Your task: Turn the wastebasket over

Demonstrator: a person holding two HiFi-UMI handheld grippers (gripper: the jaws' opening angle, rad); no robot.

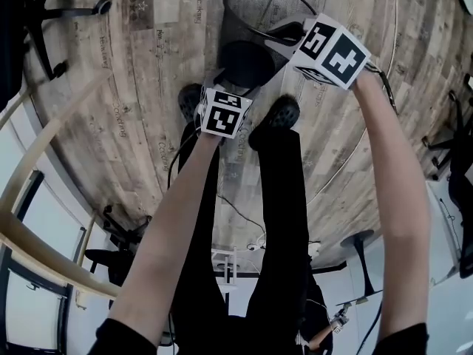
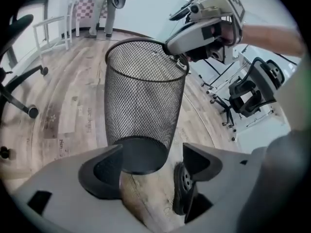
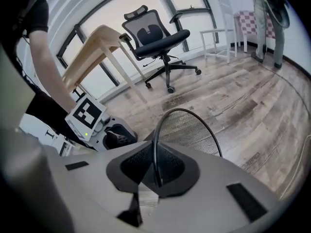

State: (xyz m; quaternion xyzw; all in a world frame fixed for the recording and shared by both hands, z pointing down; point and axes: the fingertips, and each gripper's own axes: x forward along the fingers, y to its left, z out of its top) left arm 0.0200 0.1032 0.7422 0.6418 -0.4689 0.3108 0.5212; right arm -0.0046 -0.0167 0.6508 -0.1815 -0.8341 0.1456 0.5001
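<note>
The black mesh wastebasket (image 1: 247, 28) hangs tilted above the wooden floor, open end up and solid round base down. My right gripper (image 1: 283, 31) is shut on its wire rim; in the right gripper view the rim (image 3: 167, 113) runs straight into the closed jaws (image 3: 155, 173). My left gripper (image 1: 222, 86) is down at the base. In the left gripper view its jaws (image 2: 150, 166) stand wide open, with the basket's base (image 2: 141, 154) just ahead between them. The mesh wall (image 2: 141, 96) rises from there toward the right gripper (image 2: 177, 55).
The person's shoes (image 1: 277, 117) stand on the floor under the basket. A black office chair (image 3: 158, 38), a wooden table (image 3: 97, 45) and a white chair (image 3: 221, 23) are further off. Another chair (image 2: 252, 89) is at the right, and a person (image 2: 104, 4) stands at the back.
</note>
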